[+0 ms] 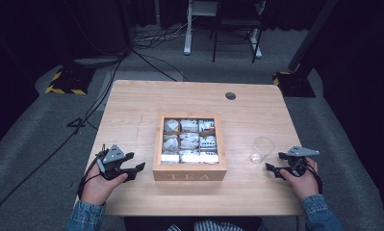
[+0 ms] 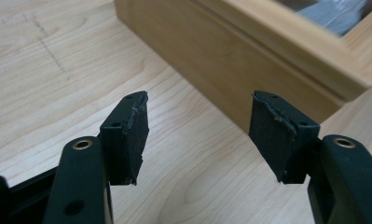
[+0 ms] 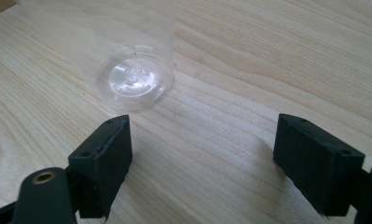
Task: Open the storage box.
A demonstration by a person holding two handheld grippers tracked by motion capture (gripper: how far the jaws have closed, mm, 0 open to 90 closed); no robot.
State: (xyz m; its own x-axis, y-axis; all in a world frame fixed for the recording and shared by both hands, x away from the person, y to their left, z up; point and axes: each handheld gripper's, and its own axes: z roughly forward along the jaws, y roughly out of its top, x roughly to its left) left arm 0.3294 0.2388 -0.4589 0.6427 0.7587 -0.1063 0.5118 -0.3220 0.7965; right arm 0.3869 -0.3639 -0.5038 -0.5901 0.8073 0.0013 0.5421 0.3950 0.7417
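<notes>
"TEA" is read on the front of the wooden box [image 1: 190,175]. Left of the box, the left gripper [image 1: 134,162] is held spread and empty. Right of it, a clear cup [image 1: 262,148] stands just before the spread, empty right gripper [image 1: 275,164].

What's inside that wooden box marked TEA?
Through the clear lid of the wooden box, nine compartments show in three rows, each holding pale packets, probably tea bags. Glare blurs their labels, and whatever lies beneath the top packets is covered.
</notes>
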